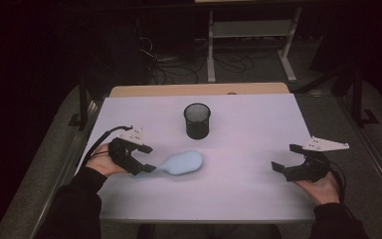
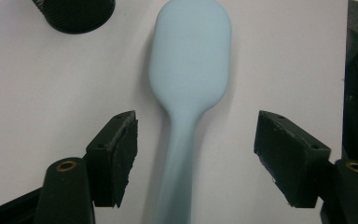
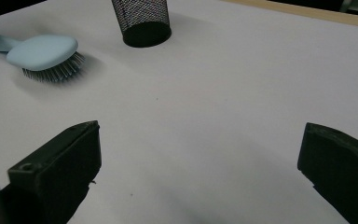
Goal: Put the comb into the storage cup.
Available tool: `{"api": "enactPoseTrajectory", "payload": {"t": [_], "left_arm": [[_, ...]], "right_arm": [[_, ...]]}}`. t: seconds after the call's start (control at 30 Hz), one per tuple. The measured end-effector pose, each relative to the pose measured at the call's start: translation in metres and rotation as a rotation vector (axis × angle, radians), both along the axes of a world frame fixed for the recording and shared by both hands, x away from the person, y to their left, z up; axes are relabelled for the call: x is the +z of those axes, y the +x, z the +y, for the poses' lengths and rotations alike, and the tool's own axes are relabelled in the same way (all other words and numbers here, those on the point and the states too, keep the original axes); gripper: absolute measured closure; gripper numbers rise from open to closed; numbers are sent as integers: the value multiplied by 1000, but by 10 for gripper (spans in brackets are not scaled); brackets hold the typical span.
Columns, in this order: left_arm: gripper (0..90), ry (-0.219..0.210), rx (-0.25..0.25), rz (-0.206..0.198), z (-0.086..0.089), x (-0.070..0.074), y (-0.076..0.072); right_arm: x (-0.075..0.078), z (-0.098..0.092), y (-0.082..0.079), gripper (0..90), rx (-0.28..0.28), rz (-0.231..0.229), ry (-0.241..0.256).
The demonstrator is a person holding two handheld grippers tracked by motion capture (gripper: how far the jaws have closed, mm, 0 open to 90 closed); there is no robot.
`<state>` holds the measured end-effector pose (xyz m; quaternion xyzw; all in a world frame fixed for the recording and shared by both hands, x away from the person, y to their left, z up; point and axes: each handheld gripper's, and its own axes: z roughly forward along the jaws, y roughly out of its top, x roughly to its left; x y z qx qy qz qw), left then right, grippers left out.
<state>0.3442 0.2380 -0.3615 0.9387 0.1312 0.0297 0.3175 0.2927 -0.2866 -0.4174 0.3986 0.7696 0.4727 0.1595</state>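
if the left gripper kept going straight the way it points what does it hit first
Probably the pale blue plastic hairbrush: its handle already lies between the open jaws of the left gripper, untouched, so the oval head comes first. The black mesh cup sits off to one side.

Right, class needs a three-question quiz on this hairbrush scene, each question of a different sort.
1. True or false: the left tool is shut on the hairbrush handle.
2. Which way do the bristles face? A up, B down on the table, C towards the mesh cup.
3. Fill in: the right tool is ____.

Key: 1 false, its jaws straddle the handle, apart from it; 2 B; 3 open.
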Motion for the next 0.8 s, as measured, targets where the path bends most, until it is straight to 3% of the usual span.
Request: {"api": "enactPoseTrajectory", "payload": {"t": [0.37,0.53,0.8], "left_arm": [[137,28,8,3,-12,-11,3],[69,60,8,6,-20,-19,5],[63,119,-11,16,-31,-31,8]], "right_arm": [[0,0,0,0,1,1,2],[0,0,0,0,0,1,3],[0,-1,0,0,2,2,3]]}}
